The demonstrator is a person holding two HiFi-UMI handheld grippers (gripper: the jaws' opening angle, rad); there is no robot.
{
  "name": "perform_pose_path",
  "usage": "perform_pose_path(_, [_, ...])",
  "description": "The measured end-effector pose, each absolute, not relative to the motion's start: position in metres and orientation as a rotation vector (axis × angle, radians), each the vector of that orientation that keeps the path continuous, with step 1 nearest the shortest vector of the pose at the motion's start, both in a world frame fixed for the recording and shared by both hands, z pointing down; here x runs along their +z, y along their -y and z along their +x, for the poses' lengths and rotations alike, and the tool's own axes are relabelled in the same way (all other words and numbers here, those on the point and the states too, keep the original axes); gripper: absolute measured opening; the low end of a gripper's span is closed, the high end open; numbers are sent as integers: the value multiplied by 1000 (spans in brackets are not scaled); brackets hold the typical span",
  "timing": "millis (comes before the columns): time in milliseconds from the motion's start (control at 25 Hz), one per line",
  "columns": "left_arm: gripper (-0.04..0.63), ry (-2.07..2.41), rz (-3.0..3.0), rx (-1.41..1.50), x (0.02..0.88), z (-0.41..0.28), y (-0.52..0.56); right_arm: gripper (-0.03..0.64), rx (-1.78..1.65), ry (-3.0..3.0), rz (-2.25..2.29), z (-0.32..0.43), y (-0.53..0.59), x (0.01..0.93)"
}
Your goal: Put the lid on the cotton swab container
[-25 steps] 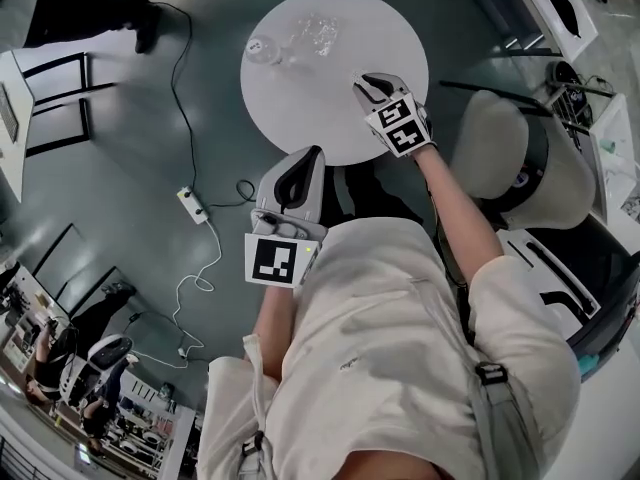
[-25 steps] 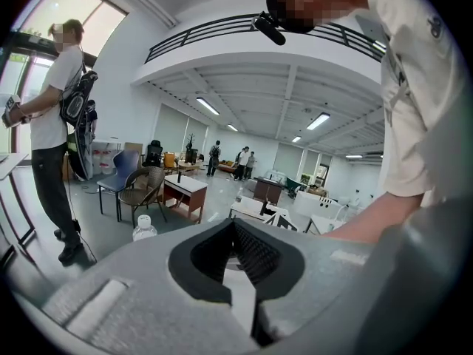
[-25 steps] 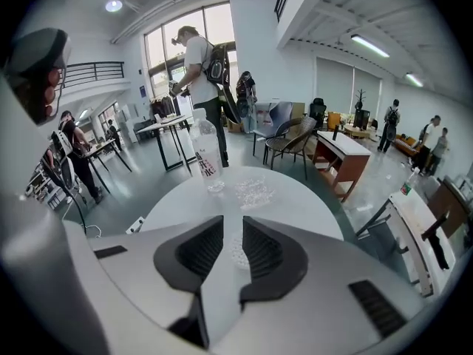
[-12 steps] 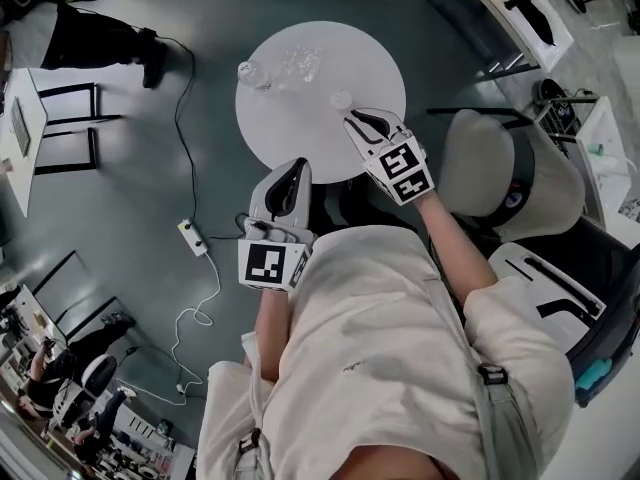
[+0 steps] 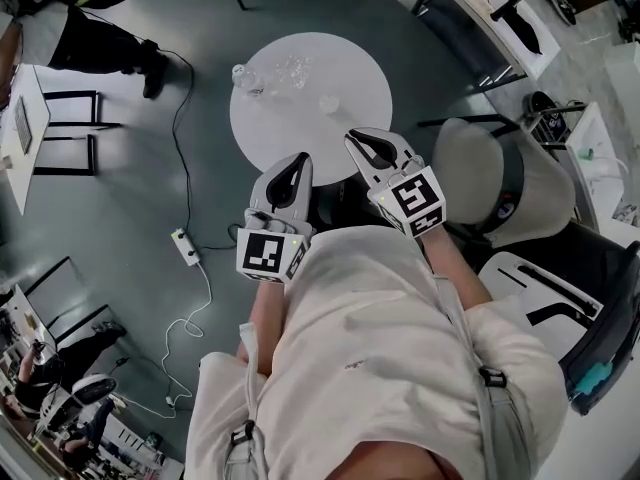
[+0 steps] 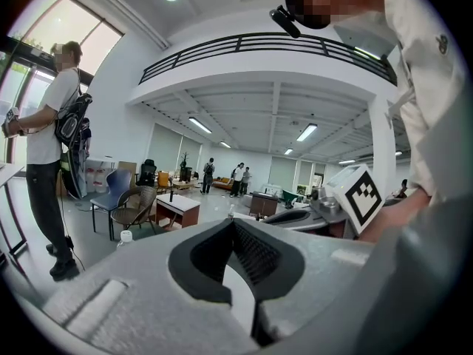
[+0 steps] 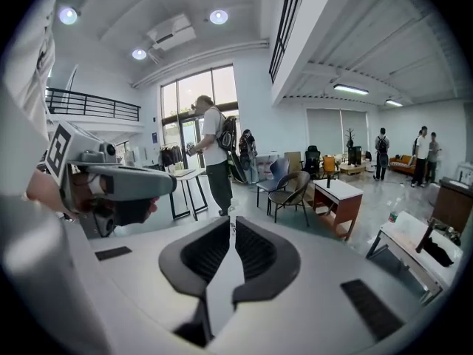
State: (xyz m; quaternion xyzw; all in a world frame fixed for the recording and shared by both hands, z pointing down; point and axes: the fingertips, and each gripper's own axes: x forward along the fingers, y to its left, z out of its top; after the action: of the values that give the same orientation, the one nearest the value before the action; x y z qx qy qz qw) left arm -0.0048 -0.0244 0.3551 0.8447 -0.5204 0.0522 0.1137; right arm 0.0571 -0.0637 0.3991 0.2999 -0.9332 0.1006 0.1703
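Observation:
On the round white table (image 5: 300, 128) a small clear container (image 5: 243, 76) stands at the far left, with a crumpled clear wrapper (image 5: 291, 66) beside it. A small round clear lid (image 5: 329, 104) lies alone nearer the middle. My left gripper (image 5: 300, 158) hangs at the table's near edge, shut and empty. My right gripper (image 5: 358, 136) is beside it, just off the near rim, short of the lid, also shut with nothing in it. In the left gripper view the gripper (image 6: 233, 224) points out into the room; the right gripper (image 7: 233, 224) does the same, and neither view shows the table.
A beige round-backed chair (image 5: 500, 173) stands close at the right. A power strip (image 5: 185, 244) with a white cable lies on the floor at the left. A person's dark legs (image 5: 95, 40) stand at the far left, and a long bench (image 5: 490, 18) lies beyond.
My right gripper has drawn back from over the table toward my body, and the lid now shows lying on the table. The left gripper stays at the near edge.

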Motion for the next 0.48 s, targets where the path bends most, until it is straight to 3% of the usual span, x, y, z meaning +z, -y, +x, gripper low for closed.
perform_pose_path(480, [9,1483,2535,150,348,15,21,6,287,2778,878,73,36,345])
